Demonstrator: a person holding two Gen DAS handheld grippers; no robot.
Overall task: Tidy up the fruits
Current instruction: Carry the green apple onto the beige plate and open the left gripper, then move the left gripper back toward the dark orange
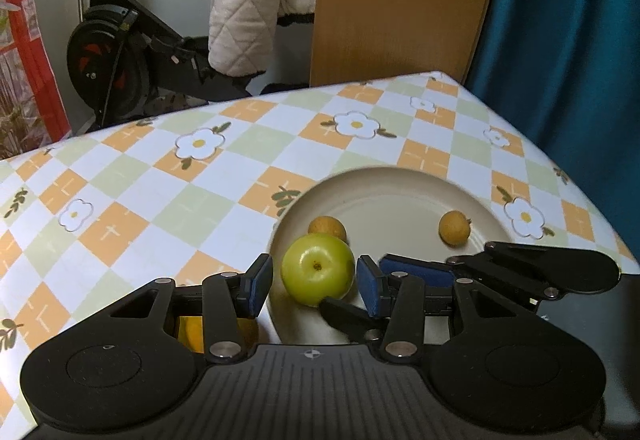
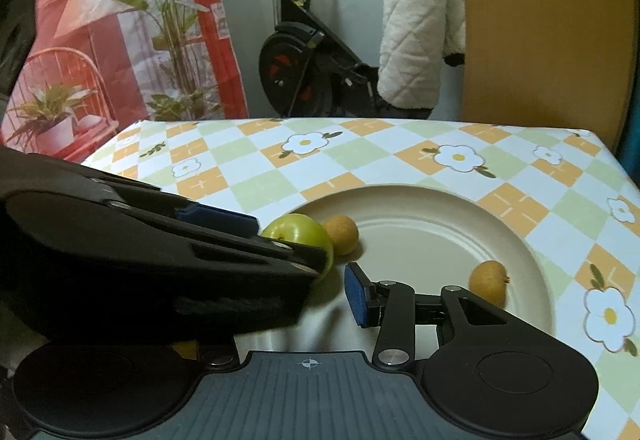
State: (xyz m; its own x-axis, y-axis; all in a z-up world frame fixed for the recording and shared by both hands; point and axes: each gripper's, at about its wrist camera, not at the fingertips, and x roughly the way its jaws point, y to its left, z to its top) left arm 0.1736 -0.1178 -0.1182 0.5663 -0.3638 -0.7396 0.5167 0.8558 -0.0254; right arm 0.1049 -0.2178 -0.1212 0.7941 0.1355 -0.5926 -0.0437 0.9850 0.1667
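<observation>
On the bench (image 1: pixel 160 180), which carries a cloth checked in orange, green and white with flower prints, a cream plate (image 1: pixel 400 180) sits toward the right corner.

1. Left tool (image 1: pixel 316 282): released. Its two blue pads (image 1: pixel 262 284) stand on either side of the green apple (image 1: pixel 317 268). A thin gap shows between each pad and the fruit, so neither pad presses on it.
2. Green apple: rests on the near left part of the plate, stem end facing the left wrist camera. In the right wrist view, the body of the left tool covers the lower left part of the apple.
3. First small orange-brown fruit (image 1: pixel 327 227): lies on the plate just behind the apple, touching it or nearly so.
4. Second small orange-brown fruit (image 1: pixel 454 227): lies on the right part of the plate, well apart from the other two.
5. Right tool (image 2: pixel 310 296): released, over the near part of the plate, just to the right of the left tool. Its visible blue pad (image 2: pixel 357 296) is bare and stands off the centre line. The other finger is hidden behind the left tool in its own view.

Behind the bench, from left to right: a red printed hanging with plants (image 2: pixel 120 20), an exercise bike (image 1: pixel 116 52), a white quilted jacket (image 1: pixel 248 0), a wooden panel (image 1: pixel 400 0) and a blue curtain (image 1: pixel 560 40).
</observation>
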